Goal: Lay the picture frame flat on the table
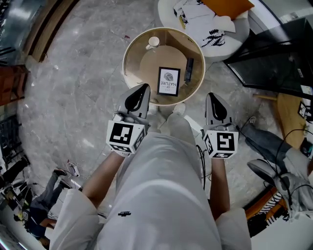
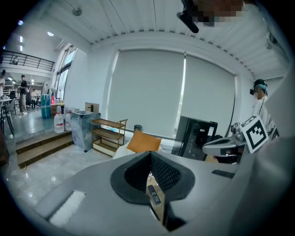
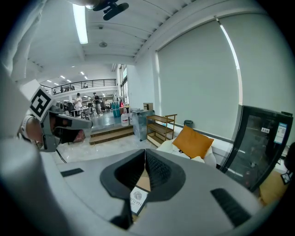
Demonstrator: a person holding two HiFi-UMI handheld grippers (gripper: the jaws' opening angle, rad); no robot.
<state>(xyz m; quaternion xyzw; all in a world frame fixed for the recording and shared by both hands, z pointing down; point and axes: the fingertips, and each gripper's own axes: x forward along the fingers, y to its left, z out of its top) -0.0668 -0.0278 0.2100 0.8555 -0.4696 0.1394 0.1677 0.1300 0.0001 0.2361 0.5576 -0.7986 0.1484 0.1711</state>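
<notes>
The picture frame (image 1: 168,81), black-edged with a white print, is on the round wooden table (image 1: 131,58), near its front rim. From above I cannot tell whether it leans or lies flat. My left gripper (image 1: 144,88) hangs shut and empty just short of the table's near-left edge, left of the frame. My right gripper (image 1: 211,96) is also shut and empty, off the table's near-right side. In the right gripper view the frame (image 3: 138,199) shows below the closed right gripper (image 3: 145,153). The left gripper (image 2: 150,155) has its jaws together too.
On the table stand a white cup (image 1: 153,43) at the back and a black remote-like bar (image 1: 189,69) right of the frame. A white seat with an orange cushion (image 1: 227,7) stands behind, a black cabinet (image 1: 279,58) at the right. Cables lie at the right.
</notes>
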